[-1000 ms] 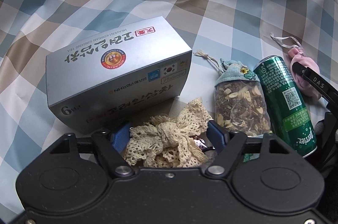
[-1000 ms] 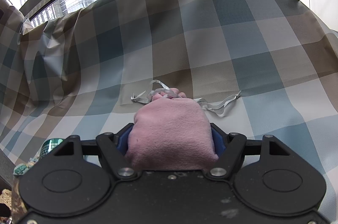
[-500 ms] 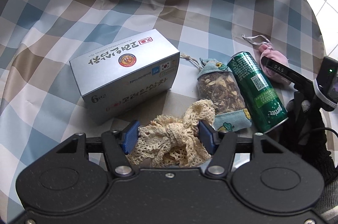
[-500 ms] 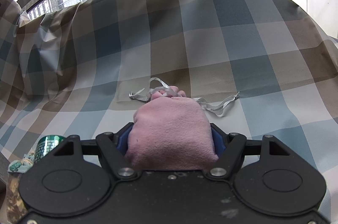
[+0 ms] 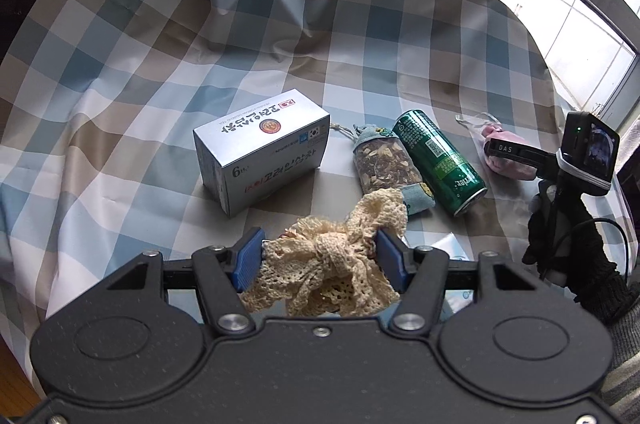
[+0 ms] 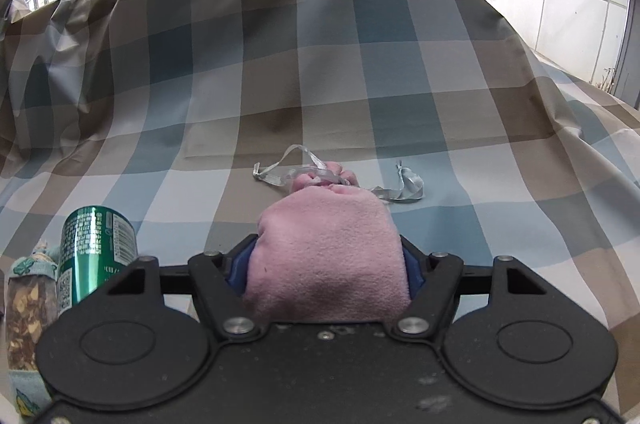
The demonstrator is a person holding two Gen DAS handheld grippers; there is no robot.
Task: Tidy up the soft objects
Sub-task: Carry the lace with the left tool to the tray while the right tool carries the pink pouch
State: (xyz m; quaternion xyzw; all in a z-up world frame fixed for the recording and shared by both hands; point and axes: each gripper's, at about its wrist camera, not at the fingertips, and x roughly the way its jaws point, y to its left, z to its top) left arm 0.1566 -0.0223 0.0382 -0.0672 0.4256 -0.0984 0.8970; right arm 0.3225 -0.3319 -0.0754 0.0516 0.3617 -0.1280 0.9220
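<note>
We hold 2 soft items: left gripper (image 5: 320,258) clamps lace bow (image 5: 332,264) near tea box (image 5: 262,147); right gripper (image 6: 326,274) pinches pink pouch (image 6: 328,256) right of box. Both light, squashy; grip mid-bulk.

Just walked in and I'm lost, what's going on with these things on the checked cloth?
A person is sorting soft items with two handheld tools. The left tool is shut on a cream lace bow, raised above the checked cloth. The right tool is shut on a pink fleece pouch, low over the cloth. A ginseng tea box, a dried-herb sachet and a green Perrier can lie side by side, untouched.
</note>
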